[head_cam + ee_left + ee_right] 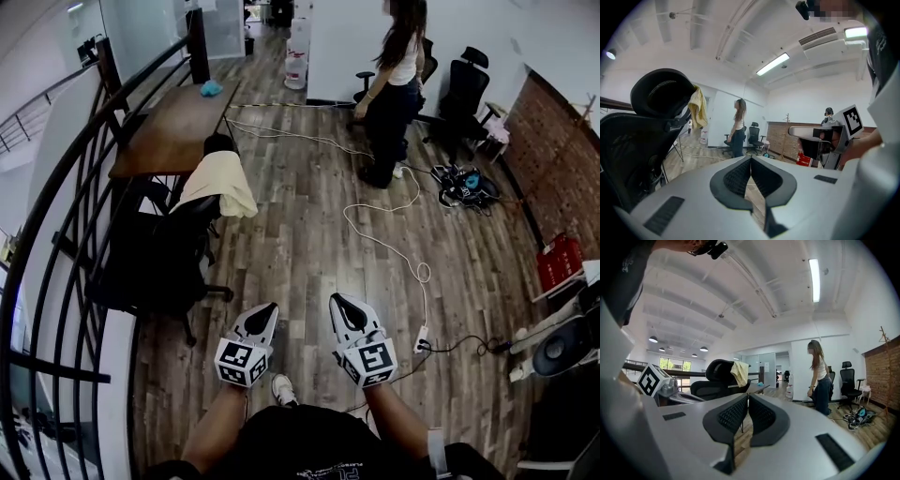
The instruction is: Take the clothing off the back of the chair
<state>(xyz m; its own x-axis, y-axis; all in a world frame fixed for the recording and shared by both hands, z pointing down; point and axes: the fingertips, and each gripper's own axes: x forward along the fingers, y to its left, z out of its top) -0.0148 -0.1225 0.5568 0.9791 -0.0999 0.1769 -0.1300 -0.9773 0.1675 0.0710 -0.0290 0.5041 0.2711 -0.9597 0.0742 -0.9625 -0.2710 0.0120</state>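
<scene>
Up at eleven o'clock, cloth (221, 183) draped over chair (159, 258) back, nearer left tool (263, 313) than right tool (341, 305); both closed, empty.

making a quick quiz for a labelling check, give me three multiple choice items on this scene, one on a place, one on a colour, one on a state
1. Where is the pale yellow cloth garment?
A. on the wooden floor
B. draped over the back of the black office chair
C. on the brown wooden table

2. What colour is the top worn by the standing person?
A. red
B. green
C. white

3. How do the jaws of the right hand-held gripper stand?
A. together, nothing between them
B. wide apart
C. closed on the garment

Answers:
1 B: the head view shows it hanging over the chair's back.
2 C: the top reads white in every view.
3 A: the right gripper view shows the jaws meeting, with the garment far off.
</scene>
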